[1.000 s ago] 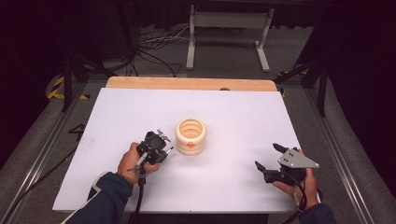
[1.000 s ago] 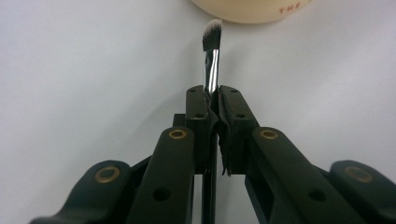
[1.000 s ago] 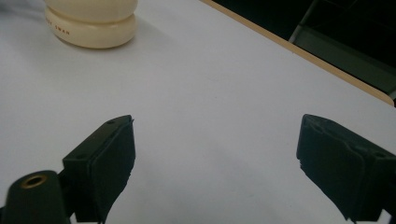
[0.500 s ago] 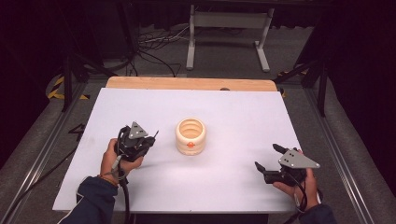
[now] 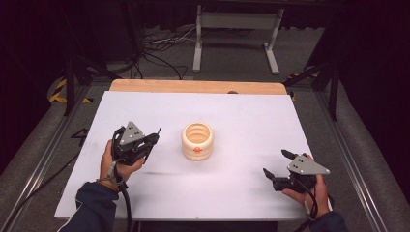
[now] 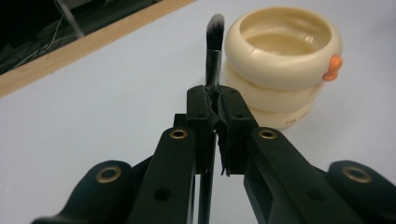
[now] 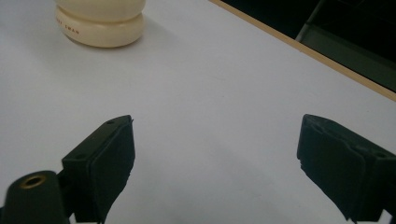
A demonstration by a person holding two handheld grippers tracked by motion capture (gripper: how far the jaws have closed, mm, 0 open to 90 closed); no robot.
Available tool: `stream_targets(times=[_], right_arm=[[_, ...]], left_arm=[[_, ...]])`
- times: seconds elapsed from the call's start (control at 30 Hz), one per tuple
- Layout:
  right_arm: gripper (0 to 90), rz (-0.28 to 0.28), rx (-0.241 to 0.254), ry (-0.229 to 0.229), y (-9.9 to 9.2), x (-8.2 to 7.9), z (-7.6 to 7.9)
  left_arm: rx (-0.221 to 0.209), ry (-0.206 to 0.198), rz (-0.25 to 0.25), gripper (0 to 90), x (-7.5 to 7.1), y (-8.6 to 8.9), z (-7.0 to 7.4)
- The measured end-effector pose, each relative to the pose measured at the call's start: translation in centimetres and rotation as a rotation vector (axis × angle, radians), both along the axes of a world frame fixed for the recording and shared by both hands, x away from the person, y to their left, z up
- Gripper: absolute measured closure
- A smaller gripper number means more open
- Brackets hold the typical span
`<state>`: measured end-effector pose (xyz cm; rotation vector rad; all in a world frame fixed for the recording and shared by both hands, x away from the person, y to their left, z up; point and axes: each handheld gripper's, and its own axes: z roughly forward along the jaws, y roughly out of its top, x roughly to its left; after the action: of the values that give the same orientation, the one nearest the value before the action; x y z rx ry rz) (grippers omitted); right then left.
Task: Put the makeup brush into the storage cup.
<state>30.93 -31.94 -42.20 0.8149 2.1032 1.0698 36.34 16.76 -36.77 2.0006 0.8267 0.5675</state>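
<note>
A cream ribbed cup (image 5: 197, 140) with a small orange knob stands mid-table, its mouth open upward. My left gripper (image 5: 153, 138) hovers to its left, shut on a thin black makeup brush (image 5: 158, 130). In the left gripper view the brush (image 6: 214, 51) sticks out beyond the closed jaws (image 6: 217, 100), bristles pointing toward the cup (image 6: 280, 70) without touching it. My right gripper (image 5: 275, 163) rests near the front right of the table, open and holding nothing. In the right gripper view its jaws (image 7: 215, 154) stand wide apart, with the cup's base (image 7: 100, 21) far off.
The white tabletop (image 5: 241, 116) has a wooden strip (image 5: 193, 86) along its far edge. A metal stand (image 5: 232, 29) and cables lie on the dark floor behind. Metal rails run along both sides of the table.
My left gripper has drawn away from the cup to the left and risen a little, carrying the brush. The right gripper has stayed put.
</note>
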Motion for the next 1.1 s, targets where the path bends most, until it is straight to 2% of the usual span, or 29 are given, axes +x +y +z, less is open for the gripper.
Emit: stream_targets(times=[0.43, 0.7, 0.93, 1.1], right_arm=[[11.8, -0.004, 0.0, -0.008, -0.1, 0.0, 0.1], [11.7, -0.004, 0.004, -0.014, -0.2, -0.1, 0.1], [11.7, -0.008, 0.004, -0.011, -0.3, -0.1, 0.1], [11.7, -0.008, 0.009, -0.01, -0.3, -0.1, 0.2]], left_arm=[[-0.14, -0.098, -0.05, 83.7, 0.1, -0.3, 2.6], [-0.164, -0.137, -0.077, 83.8, 0.6, -1.3, 3.8], [-0.207, -0.156, -0.111, 83.8, 1.1, -2.5, 4.6], [-0.217, -0.162, -0.127, 83.8, 1.6, -3.4, 5.0]])
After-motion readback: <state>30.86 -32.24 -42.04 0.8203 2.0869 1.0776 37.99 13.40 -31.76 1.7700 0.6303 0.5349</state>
